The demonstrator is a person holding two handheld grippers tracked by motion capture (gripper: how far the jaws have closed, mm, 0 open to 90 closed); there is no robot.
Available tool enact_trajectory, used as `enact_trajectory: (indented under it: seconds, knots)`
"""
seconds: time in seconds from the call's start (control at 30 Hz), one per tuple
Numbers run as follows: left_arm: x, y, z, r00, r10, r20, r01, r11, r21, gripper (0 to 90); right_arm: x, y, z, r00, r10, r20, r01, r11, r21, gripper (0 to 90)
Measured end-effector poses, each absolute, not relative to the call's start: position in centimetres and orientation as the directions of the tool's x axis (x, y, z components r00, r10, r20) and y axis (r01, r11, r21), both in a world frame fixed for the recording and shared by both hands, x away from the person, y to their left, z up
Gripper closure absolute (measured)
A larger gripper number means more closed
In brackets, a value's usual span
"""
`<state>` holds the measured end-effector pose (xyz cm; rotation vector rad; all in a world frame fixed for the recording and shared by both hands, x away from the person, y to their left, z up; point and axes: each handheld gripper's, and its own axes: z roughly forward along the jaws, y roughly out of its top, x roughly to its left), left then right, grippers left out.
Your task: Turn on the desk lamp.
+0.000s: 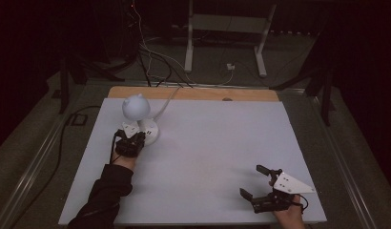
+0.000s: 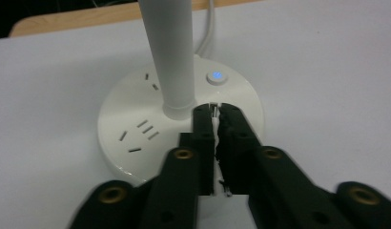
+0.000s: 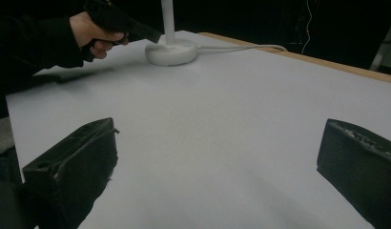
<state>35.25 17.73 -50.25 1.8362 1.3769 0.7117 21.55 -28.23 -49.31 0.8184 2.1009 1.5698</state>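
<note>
- White plastic desk lamp (image 1: 138,117) with a round head, a straight stem and a round base stands at the far left of the grey-white table top (image 1: 208,157); its white cord (image 1: 167,102) runs off over the far wooden edge.
- On the base, seen in the left gripper view, sit socket slots (image 2: 141,131) and a small round button glowing blue (image 2: 216,77).
- Left gripper (image 2: 215,110), held by a hand in a dark sleeve (image 1: 105,193), has its black jaws pressed together, tips over the base just beside the stem's foot; whether they touch the base I cannot tell.
- Right gripper (image 1: 255,182) is near the table's front right corner, well apart from the lamp, jaws spread wide with nothing between them.
</note>
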Motion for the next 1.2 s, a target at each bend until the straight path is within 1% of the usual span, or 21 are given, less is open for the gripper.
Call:
enact_trajectory:
  seconds: [0.2,0.43,0.73,1.2]
  knots:
    - [35.44,17.92,-50.53,0.298,0.955,0.0,0.565,-0.176,0.806,90.0,21.53,-28.21,-49.33,-0.754,0.656,0.034,0.22,0.204,0.954,0.0]
    - [35.7,17.95,-50.75,0.325,0.946,0.023,0.553,-0.209,0.807,90.0,21.52,-28.2,-49.35,-0.754,0.656,0.031,0.22,0.207,0.953,0.0]
    - [35.95,18.21,-50.97,0.326,0.945,0.033,0.547,-0.217,0.809,90.0,21.52,-28.19,-49.34,-0.754,0.656,0.031,0.219,0.207,0.953,0.0]
    - [36.12,18.27,-51.13,0.328,0.944,0.021,0.555,-0.211,0.804,90.0,21.5,-28.19,-49.36,-0.754,0.656,0.03,0.22,0.209,0.953,0.0]
